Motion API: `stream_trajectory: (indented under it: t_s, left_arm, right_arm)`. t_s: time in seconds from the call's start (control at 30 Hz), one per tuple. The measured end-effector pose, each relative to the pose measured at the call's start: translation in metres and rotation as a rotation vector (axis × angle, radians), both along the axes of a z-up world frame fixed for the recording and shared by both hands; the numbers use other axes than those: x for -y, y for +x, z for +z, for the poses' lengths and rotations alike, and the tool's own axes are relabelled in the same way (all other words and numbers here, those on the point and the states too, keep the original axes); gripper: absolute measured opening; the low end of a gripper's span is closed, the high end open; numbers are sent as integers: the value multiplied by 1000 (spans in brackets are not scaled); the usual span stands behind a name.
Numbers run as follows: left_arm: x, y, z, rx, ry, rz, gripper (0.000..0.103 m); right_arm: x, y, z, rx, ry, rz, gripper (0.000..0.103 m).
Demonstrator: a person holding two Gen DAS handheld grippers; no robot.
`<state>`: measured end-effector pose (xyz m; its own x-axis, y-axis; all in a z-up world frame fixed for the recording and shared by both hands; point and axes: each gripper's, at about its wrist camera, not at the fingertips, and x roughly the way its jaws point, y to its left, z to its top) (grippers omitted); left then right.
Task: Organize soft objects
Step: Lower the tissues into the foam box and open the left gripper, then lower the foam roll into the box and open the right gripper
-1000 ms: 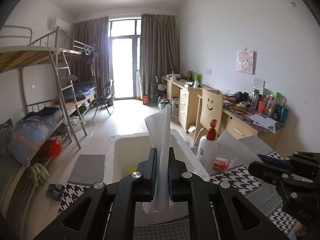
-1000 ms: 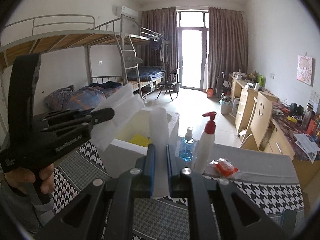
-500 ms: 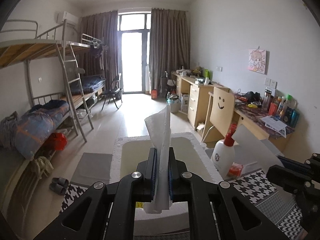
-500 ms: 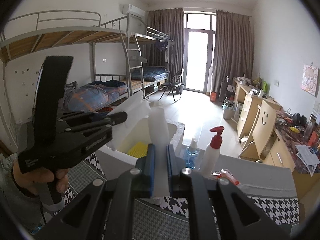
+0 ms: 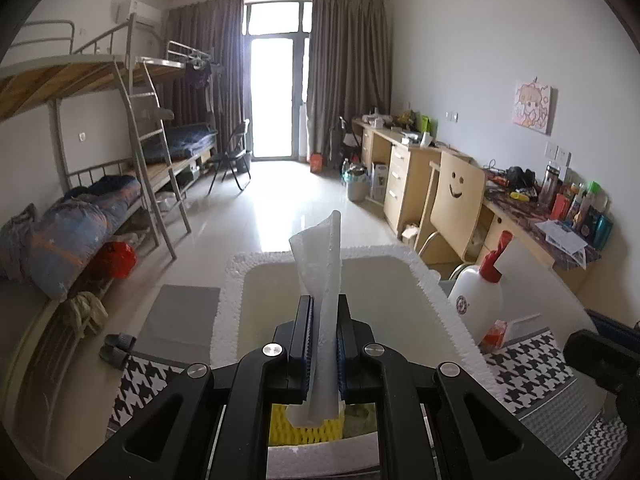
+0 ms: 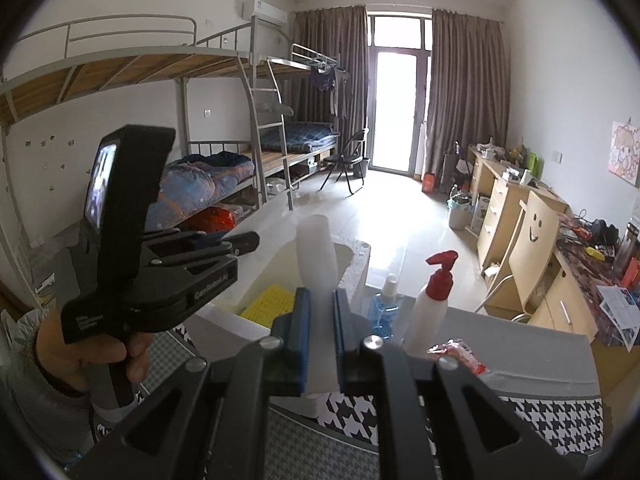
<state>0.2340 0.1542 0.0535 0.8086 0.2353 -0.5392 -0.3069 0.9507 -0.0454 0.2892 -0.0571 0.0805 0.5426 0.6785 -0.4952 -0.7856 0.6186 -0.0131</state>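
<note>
My left gripper [image 5: 323,338] is shut on a white foam sheet [image 5: 320,264] that stands up between its pads, held over the white foam box [image 5: 230,296]. A yellow foam net [image 5: 304,432] lies inside the box below it. My right gripper [image 6: 320,316] is shut on the other end of a white foam sheet [image 6: 316,256], beside the box [image 6: 358,268], where the yellow net [image 6: 270,306] also shows. The left gripper appears in the right wrist view [image 6: 244,242], held by a hand.
A white pump bottle with a red top [image 5: 478,304] [image 6: 432,304], a blue bottle [image 6: 384,310] and a red packet [image 6: 460,356] stand right of the box on a houndstooth cloth [image 6: 532,412]. Bunk beds are left, desks and a chair right.
My left gripper has moved forward over the box, so the yellow net now shows beneath it. The right gripper has tilted and shifted slightly; both keep hold of the foam sheet.
</note>
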Motion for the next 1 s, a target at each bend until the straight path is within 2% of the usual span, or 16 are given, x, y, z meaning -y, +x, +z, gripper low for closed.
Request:
stream_trajectory:
  t_s: [0.03,0.1,0.17,0.23,0.3,0.5,1.0]
  left_arm:
    - [-1,1,-1,-5,-3,-4,13]
    - [-3,2,-4,-12,-15,-9,34]
    - [-6,-2,-3,1,-20,6,80]
    - [-4,-6,-1,23,2,28,92]
    - [-5,-9,1,29,9,30,92]
    - [-8,-21,3,49,23,34,102]
    - [-16,-52,8,76,51,103,102]
  right_arm:
    - [-1,1,0,-3,-1,-1,13]
    - [-3,2,-1,-6,-4,-4,13]
    - [-3,3,-2,-9,-5,-6,13]
    - [-3,2,-1,-16,0,4,14]
    - [-3,1,0,-13,5,10,14]
    - [-11,6,0,-15,2,17,14]
    - [-33,16,-8,-58,0,62,14]
